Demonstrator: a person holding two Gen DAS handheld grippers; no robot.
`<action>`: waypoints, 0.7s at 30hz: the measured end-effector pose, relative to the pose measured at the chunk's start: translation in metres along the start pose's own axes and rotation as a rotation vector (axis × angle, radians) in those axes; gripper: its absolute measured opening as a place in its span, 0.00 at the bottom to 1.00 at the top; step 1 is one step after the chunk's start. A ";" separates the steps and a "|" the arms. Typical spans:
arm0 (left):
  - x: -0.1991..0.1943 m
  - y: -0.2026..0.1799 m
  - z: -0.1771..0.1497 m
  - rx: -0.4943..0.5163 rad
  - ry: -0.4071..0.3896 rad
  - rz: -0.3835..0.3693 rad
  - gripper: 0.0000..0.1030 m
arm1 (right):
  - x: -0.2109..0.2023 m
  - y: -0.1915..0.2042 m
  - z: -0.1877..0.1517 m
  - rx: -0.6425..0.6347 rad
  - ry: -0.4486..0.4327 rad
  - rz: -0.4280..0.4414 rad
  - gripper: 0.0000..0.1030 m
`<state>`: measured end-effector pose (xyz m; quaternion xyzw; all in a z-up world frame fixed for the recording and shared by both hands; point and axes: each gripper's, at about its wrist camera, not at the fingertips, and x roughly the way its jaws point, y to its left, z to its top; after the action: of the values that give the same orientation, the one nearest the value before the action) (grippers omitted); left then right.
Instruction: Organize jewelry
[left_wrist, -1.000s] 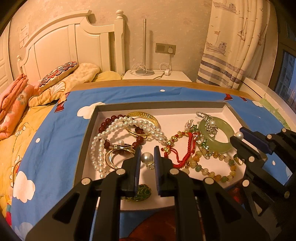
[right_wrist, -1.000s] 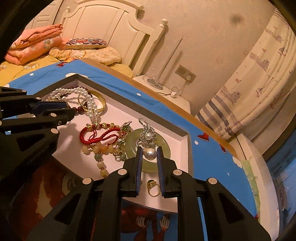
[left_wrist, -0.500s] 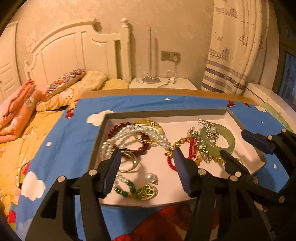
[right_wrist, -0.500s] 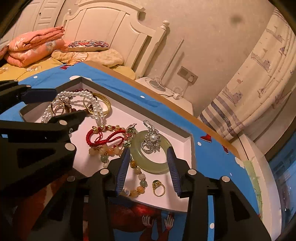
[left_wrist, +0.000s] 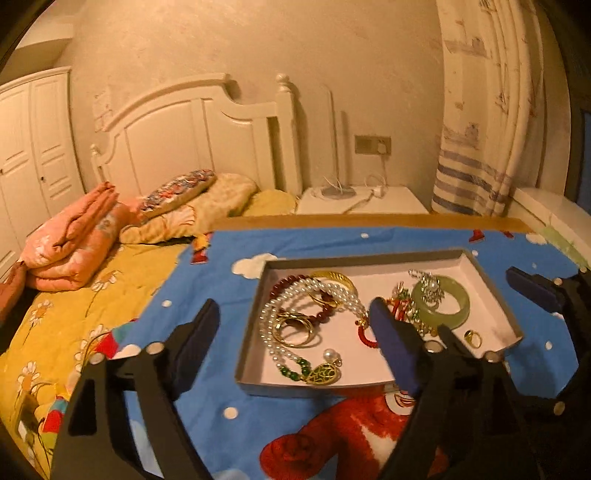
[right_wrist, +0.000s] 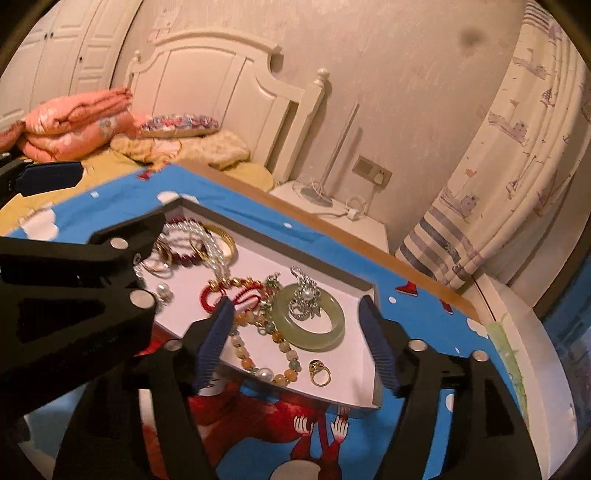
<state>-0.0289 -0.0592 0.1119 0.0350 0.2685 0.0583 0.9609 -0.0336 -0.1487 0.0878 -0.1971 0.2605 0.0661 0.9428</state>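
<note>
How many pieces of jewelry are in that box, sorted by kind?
Necklaces: 2, pearl strand, green-bead pendant necklace
Bracelets and bangles: 6, jade bangle, gold bangle, dark red beads, red cord, pastel beads, gold hoops
Rings: 1
Brooches: 1
Pearl earrings: 2
Total: about 12

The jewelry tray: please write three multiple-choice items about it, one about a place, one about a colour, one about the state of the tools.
1. Where does the gold ring lie in the tray?
A. under the pearl necklace
B. on the bare floor beside the jade bangle
C. outside the tray

2. What colour is the bangle under the silver brooch?
A. pale green
B. red
C. black

3. How are the left tool and the right tool?
A. both shut on pearls
B. one open, one shut
C. both open, holding nothing

Answers:
1 B, it lies alone on the white floor near the bangle.
2 A, the ring of stone is pale green.
3 C, the fingers stand wide apart with nothing between them.
</note>
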 end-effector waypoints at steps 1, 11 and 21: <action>-0.007 0.001 0.001 -0.007 -0.013 0.003 0.88 | -0.004 -0.001 0.001 0.005 -0.006 0.006 0.73; -0.077 -0.019 0.043 -0.038 -0.108 -0.053 0.97 | -0.065 -0.064 0.027 0.166 -0.061 0.032 0.83; -0.164 -0.092 0.097 -0.016 -0.264 -0.208 0.98 | -0.156 -0.164 0.031 0.268 -0.169 -0.287 0.83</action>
<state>-0.1091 -0.1754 0.2699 0.0068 0.1414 -0.0443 0.9889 -0.1157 -0.2892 0.2484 -0.0988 0.1560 -0.0877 0.9789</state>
